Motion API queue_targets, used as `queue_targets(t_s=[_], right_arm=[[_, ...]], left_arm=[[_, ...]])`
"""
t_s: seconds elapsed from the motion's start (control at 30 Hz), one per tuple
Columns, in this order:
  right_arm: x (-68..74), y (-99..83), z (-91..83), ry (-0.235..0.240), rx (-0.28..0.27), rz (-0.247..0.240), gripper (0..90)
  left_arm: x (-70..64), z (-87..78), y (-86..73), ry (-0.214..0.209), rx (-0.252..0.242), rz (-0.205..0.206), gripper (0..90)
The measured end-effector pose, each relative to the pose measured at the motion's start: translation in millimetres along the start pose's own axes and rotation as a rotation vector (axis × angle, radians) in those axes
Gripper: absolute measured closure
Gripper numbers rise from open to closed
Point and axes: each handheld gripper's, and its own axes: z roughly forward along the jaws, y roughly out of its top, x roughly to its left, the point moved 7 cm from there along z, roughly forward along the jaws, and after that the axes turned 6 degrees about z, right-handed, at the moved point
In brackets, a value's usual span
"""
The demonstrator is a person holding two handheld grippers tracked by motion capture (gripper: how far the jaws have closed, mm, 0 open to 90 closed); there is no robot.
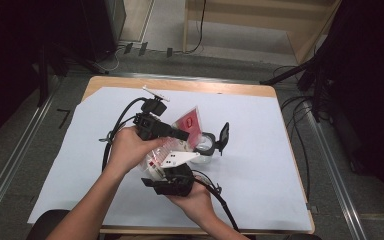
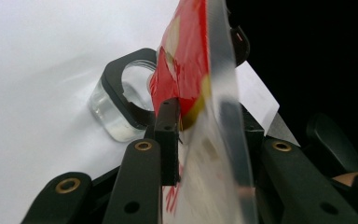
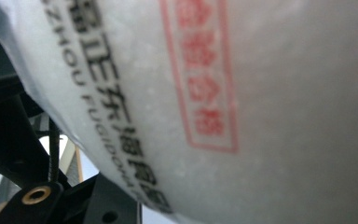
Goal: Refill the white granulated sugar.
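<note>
Nearest me, my right gripper (image 1: 172,181) presses against the white bottom of the plastic bag (image 1: 177,145), though I cannot tell how its jaws stand. Just beyond, my left gripper (image 1: 180,134) is clamped on the bag's red top, held above the white sheet (image 1: 260,150), with the clear jar (image 1: 203,146) just right of it.
</note>
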Motion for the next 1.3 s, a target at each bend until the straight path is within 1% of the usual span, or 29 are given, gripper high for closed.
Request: queue_targets(t_s=[0.1, 0.13, 0.17, 0.23, 0.27, 0.33, 0.37, 0.43, 0.47, 0.5, 0.6, 0.63, 0.67, 0.73, 0.8, 0.83, 0.87, 0.9, 0.93, 0.97, 1.0, 1.03, 1.13, 1.2, 1.3], right_arm=[[-0.9, 0.7, -0.3, 0.015, -0.007, 0.026, 59.3], [-0.6, 1.1, -0.4, 0.018, -0.009, 0.028, 59.3], [0.2, 1.4, -0.2, 0.020, -0.010, 0.023, 59.3], [1.5, 1.7, -0.1, 0.027, -0.013, 0.017, 59.5], [1.9, 2.0, -0.1, 0.033, -0.014, 0.021, 59.7], [3.0, 2.9, 0.3, 0.054, -0.021, 0.045, 59.7], [4.1, 2.9, 0.7, 0.055, -0.020, 0.043, 59.7], [5.4, 2.2, 1.9, 0.038, -0.008, 0.011, 58.8], [5.4, 1.4, 2.7, 0.019, 0.001, -0.013, 57.8], [4.9, 1.1, 2.9, 0.001, 0.005, -0.034, 57.2], [3.6, 1.2, 2.9, -0.025, 0.007, -0.046, 57.2], [2.9, 1.5, 2.9, -0.030, 0.006, -0.044, 58.0], [2.3, 1.6, 2.8, -0.034, 0.006, -0.038, 58.7], [1.2, 1.6, 2.9, -0.037, 0.010, -0.031, 59.1], [0.5, 1.8, 2.6, -0.022, 0.011, -0.020, 59.6], [0.2, 2.6, 2.0, -0.011, 0.005, -0.003, 59.7], [0.2, 3.8, 1.3, 0.001, -0.002, 0.010, 59.8], [0.7, 4.8, 0.6, 0.015, -0.008, 0.021, 59.9], [0.9, 6.1, -0.6, 0.026, -0.014, 0.029, 59.9], [1.4, 7.7, -1.9, 0.041, -0.025, 0.033, 60.0], [1.9, 8.4, -2.6, 0.051, -0.029, 0.040, 60.0], [2.3, 9.3, -3.4, 0.058, -0.033, 0.050, 60.0], [2.7, 11.1, -5.3, 0.078, -0.044, 0.070, 60.1], [2.3, 12.2, -6.3, 0.088, -0.050, 0.079, 60.1], [1.5, 13.9, -7.7, 0.109, -0.063, 0.105, 60.0]], left_arm=[[-0.9, -3.5, -2.6, 0.013, -0.001, 0.008, 69.9], [-1.0, -5.4, -3.9, 0.015, 0.005, 0.014, 70.2], [-1.7, -6.0, -4.1, 0.013, -0.001, 0.002, 70.8], [-1.6, -8.0, -5.1, 0.017, 0.006, 0.001, 72.7], [-1.9, -8.3, -5.9, 0.019, 0.014, 0.001, 73.1], [-2.5, -6.1, -7.0, 0.028, 0.024, -0.010, 75.7], [-2.0, -5.6, -7.1, 0.025, 0.029, -0.004, 77.7], [-1.0, -4.8, -6.7, 0.034, 0.026, -0.020, 79.3], [-0.5, -4.7, -6.0, 0.034, 0.019, -0.032, 79.7], [0.2, -5.2, -5.9, 0.031, 0.019, -0.034, 79.7], [0.9, -5.0, -5.0, 0.033, 0.013, -0.039, 79.3], [0.6, -4.7, -4.7, 0.030, 0.011, -0.043, 78.8], [-0.2, -3.6, -3.8, 0.031, -0.002, -0.054, 78.3], [-0.2, -3.2, -3.6, 0.026, -0.002, -0.048, 75.8], [-1.6, -4.8, -3.9, 0.034, 0.001, -0.038, 74.3], [-2.7, -5.7, -3.5, 0.045, -0.003, -0.036, 73.2], [-2.2, -7.0, -3.9, 0.054, 0.001, -0.019, 72.9], [-3.6, -8.1, -3.9, 0.055, 0.001, -0.020, 72.3], [-4.5, -9.0, -3.4, 0.057, -0.005, -0.008, 71.4], [-5.5, -9.8, -3.7, 0.060, 0.002, -0.012, 70.8], [-6.0, -10.5, -3.6, 0.060, 0.004, -0.004, 70.5], [-7.0, -10.3, -3.4, 0.060, -0.003, -0.002, 69.7], [-9.1, -12.1, -4.0, 0.064, 0.006, 0.000, 68.1], [-9.4, -12.8, -3.8, 0.065, 0.003, 0.003, 67.9], [-10.4, -14.4, -2.9, 0.063, -0.003, -0.007, 66.7]])
